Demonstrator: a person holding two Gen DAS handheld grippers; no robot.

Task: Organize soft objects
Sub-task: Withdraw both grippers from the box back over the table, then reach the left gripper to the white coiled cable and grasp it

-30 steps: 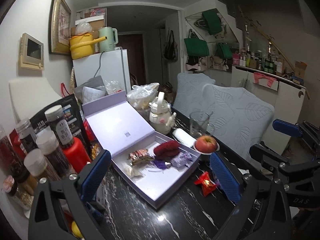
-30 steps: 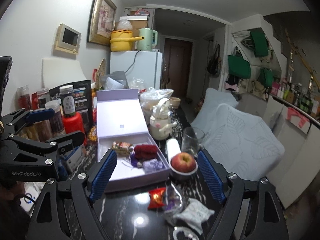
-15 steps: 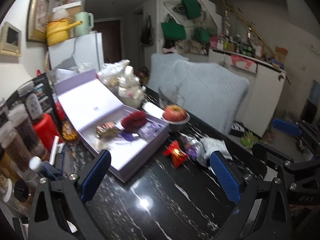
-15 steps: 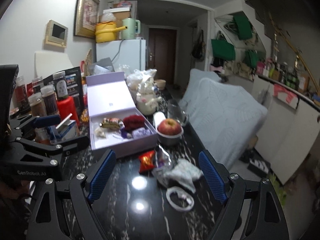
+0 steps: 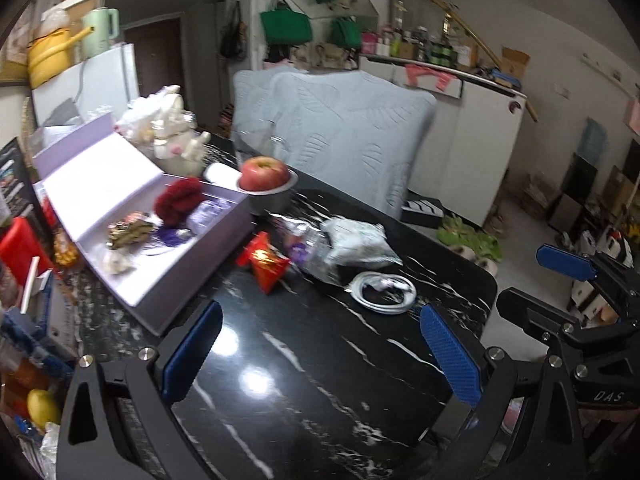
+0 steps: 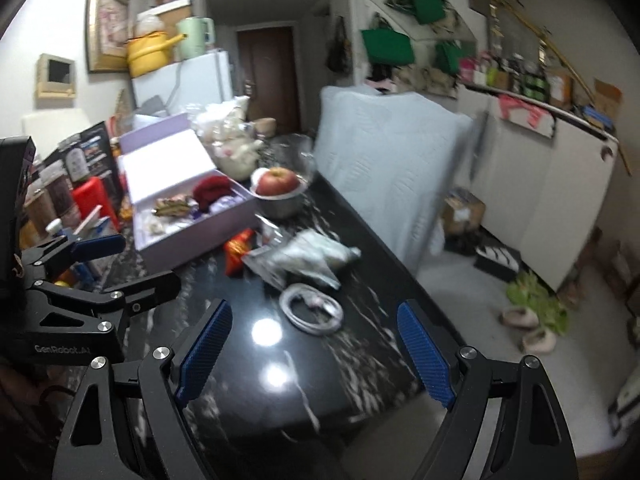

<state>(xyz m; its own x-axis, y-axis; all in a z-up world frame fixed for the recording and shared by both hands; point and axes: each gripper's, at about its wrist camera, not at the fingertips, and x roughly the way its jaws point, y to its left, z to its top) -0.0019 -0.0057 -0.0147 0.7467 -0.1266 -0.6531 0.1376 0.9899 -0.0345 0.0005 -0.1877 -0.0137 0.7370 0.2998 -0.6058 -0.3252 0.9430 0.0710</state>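
Here, on a black marble table [image 5: 304,384], both tools hang empty above the glossy top: the left gripper [image 5: 320,354], at the bottom of the left wrist view, holds its blue pads wide apart with nothing between them, and the right gripper [image 6: 316,354], at the bottom of the right wrist view, is spread just as wide.

One open lilac box [image 5: 132,280] sits at centre left of the left view. Inside it lie one dark red fluffy piece [image 5: 180,200], one purple tuft [image 5: 170,236], one gold-patterned bundle [image 5: 130,230] and one pale scrap [image 5: 114,262]; blur hides whether more lie there.

Loose on the table, just right of the box, are one red packet [image 5: 266,262], one clear crinkled bag [image 5: 310,250], one pale soft pouch [image 5: 358,240] touching that bag, and one coiled white cable [image 5: 384,290] nearest the pads. One apple [image 5: 264,174] rests in one metal bowl [image 5: 272,202] behind them.

The pouch and the bag look light and limp, likely to sag and slide on the polished stone, so a pinch across the bunched middle seems safest. The packet looks slick; its crimped edge would probably hold better. The cable may uncoil if taken by a single loop.
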